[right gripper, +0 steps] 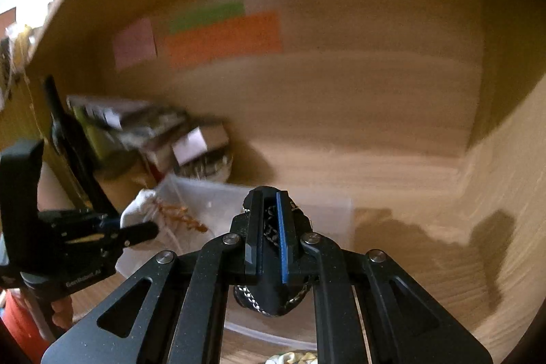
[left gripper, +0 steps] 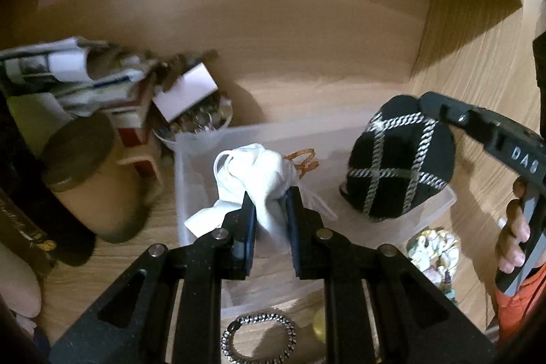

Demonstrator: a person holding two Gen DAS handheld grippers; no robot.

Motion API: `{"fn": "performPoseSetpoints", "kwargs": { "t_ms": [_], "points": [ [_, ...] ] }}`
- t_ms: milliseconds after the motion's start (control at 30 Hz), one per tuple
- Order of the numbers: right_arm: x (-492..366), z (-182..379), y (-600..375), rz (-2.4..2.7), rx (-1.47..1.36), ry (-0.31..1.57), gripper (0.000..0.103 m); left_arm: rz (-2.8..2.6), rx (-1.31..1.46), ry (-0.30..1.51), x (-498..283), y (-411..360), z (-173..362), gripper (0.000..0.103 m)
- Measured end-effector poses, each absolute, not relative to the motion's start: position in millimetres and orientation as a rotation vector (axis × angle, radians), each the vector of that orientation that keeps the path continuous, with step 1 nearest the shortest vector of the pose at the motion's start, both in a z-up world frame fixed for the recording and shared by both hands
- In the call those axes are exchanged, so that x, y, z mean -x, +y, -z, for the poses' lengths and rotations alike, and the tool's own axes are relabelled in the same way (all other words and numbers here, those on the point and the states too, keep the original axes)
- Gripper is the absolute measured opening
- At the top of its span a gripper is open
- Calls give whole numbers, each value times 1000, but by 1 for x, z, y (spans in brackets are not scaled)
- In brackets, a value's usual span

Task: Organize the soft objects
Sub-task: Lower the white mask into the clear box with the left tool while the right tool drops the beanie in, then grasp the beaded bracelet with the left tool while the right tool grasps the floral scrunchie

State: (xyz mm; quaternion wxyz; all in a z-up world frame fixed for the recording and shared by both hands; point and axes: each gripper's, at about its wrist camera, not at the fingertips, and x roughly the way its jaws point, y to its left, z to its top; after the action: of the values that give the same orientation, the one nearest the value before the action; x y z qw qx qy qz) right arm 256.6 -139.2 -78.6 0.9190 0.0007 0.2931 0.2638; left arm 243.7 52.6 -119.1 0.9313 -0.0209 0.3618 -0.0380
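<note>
We are at the placing step: both soft things are in hand over the clear plastic bin, which sits on the wooden tabletop near its back wall. Our left claw is pinching a bunched white cloth pouch with an orange cord, hanging just above the bin's left half. Our right claw is pressed together on a black knitted piece with silver cross-stitching, held over the bin's right edge; in the right wrist view only a bit of that fabric shows between and below the fingers.

The bin looks bare beneath both items, so we judge neither has been dropped yet. Next we would lower each bundle inside the walls and spread the claws, keeping the black piece clear of the rim so it does not slide out onto the tabletop. A chain bracelet lies at the near edge, not part of this step.
</note>
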Motion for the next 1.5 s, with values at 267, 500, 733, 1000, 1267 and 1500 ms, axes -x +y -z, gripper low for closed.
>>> {"fn": "performPoseSetpoints", "kwargs": {
  "t_ms": [267, 500, 733, 1000, 1267, 1500],
  "points": [
    [-274, 103, -125, -551, 61, 715, 7, 89, 14, 813, -261, 42, 138, 17],
    [-279, 121, -111, -564, 133, 803, 7, 87, 25, 837, -269, 41, 143, 21],
    [-273, 117, -116, -559, 155, 813, 40, 79, 34, 814, -264, 44, 138, 52],
    [-249, 94, -124, -568, 175, 731, 53, 66, 32, 720, -237, 43, 109, 63],
    [-218, 61, -149, -556, 138, 608, 82, 48, 15, 602, -197, 46, 76, 89],
    [-197, 57, -172, -535, 119, 591, 85, 14, 27, 575, -165, 58, 70, 101]
  ]
}}
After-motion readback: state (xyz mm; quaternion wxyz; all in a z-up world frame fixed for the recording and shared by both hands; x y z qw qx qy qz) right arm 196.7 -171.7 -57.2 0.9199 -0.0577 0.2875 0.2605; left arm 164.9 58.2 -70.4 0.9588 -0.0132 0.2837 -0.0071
